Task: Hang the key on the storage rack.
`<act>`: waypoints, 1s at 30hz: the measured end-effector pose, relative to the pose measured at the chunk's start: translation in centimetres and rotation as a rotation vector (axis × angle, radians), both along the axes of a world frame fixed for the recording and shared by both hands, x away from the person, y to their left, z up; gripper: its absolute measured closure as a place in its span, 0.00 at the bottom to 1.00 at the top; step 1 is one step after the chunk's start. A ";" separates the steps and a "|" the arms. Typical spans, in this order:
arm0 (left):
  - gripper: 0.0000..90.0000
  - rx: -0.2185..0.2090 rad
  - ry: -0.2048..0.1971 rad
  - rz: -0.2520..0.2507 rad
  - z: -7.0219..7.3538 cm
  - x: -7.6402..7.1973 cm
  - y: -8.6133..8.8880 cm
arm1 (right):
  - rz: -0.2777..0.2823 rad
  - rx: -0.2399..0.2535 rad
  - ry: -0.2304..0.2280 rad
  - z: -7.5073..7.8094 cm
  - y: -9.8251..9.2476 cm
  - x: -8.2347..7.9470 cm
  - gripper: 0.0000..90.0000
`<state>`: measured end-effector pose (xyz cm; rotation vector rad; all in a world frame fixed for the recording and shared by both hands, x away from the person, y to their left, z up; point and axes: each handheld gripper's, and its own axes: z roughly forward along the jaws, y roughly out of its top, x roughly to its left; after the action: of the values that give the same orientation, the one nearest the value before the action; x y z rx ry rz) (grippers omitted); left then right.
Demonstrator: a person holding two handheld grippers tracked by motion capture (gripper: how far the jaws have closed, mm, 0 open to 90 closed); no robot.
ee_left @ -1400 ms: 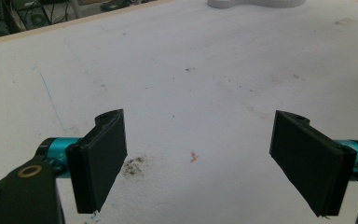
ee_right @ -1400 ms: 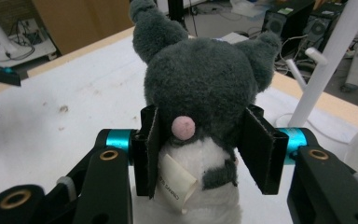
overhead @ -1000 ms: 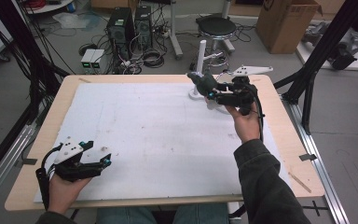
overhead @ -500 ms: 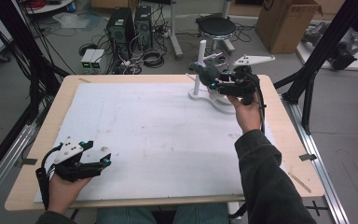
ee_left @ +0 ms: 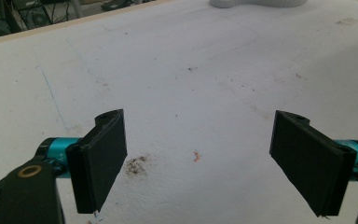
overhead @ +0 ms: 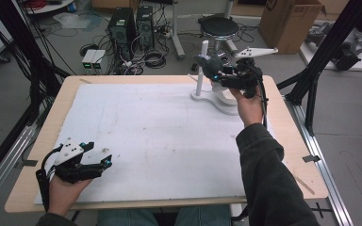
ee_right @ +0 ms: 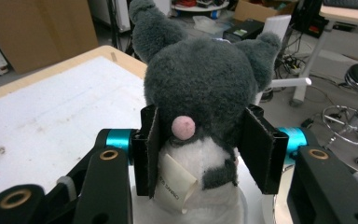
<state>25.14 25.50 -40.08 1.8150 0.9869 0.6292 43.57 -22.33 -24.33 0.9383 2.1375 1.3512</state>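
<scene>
Where the high view looks down on the bench, the right gripper is raised above the far right part of it, its fingers pressed on a grey plush toy that hangs in the air between them. Just below and beside those fingers stands a white stand with an upright post. The left gripper rests low on the white mat near the front left edge, well apart from the toy.

From the left gripper view, the fingers stand wide apart with nothing between them, bare stained mat beyond them.

Along the right gripper view, the fingers clamp both sides of the toy, its grey back, pink tail and white lower body between them, a paper label dangling just below.
</scene>
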 end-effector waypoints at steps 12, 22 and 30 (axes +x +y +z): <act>0.21 -0.005 0.003 0.002 0.0 0.0 0.1 | -0.013 0.005 0.019 -0.7 -0.1 0.7 0.58; 0.21 -0.006 0.001 0.001 0.0 0.0 0.2 | -0.032 -0.012 0.026 -1.1 -0.2 1.0 0.58; 0.21 -0.002 0.002 -0.001 -0.1 0.0 0.2 | -0.048 -0.021 0.039 -1.3 -0.4 1.3 0.58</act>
<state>25.15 25.70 -40.14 1.8143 0.9878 0.6252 44.83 -22.71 -25.66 1.0094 2.1399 1.2945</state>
